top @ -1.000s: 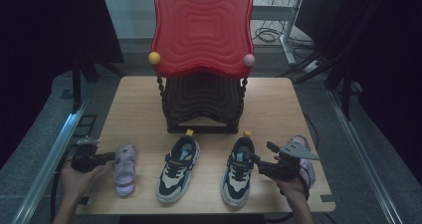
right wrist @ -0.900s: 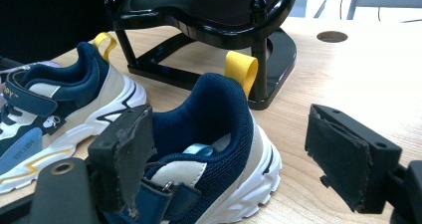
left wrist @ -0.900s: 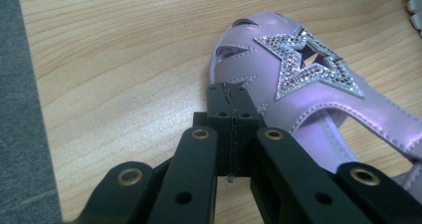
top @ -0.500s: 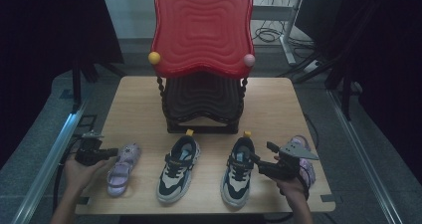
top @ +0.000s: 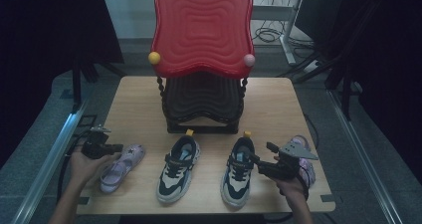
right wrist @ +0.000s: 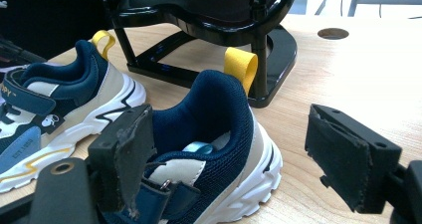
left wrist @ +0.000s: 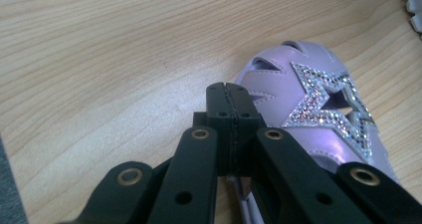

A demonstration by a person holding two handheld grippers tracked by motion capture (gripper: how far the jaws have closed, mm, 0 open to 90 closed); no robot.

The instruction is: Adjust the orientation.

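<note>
A lilac sandal [top: 121, 165] with a glitter star [left wrist: 318, 102] lies at the table's front left, its toe slanting to the right. My left gripper [top: 113, 147] is shut, its jaws pressed together over the sandal's left edge [left wrist: 229, 90]; whether a strap is caught under them I cannot tell. Two navy-and-white sneakers stand side by side at the front, one [top: 178, 168] at the middle and one [top: 239, 170] to its right. My right gripper [top: 260, 161] is open beside the right sneaker, and its heel [right wrist: 219, 129] sits between the wide jaws [right wrist: 236, 154], untouched by the far pad.
A second lilac sandal [top: 304, 160] lies behind my right hand near the right edge. A red wavy chair [top: 201, 30] on a black base [top: 201, 102] stands mid-table just behind the shoes. Bare wood [top: 137, 99] lies left and right of it.
My left gripper has moved right and a little away from me, and the lilac sandal has swung from pointing straight ahead to slanting right. The right gripper and both sneakers have stayed put.
</note>
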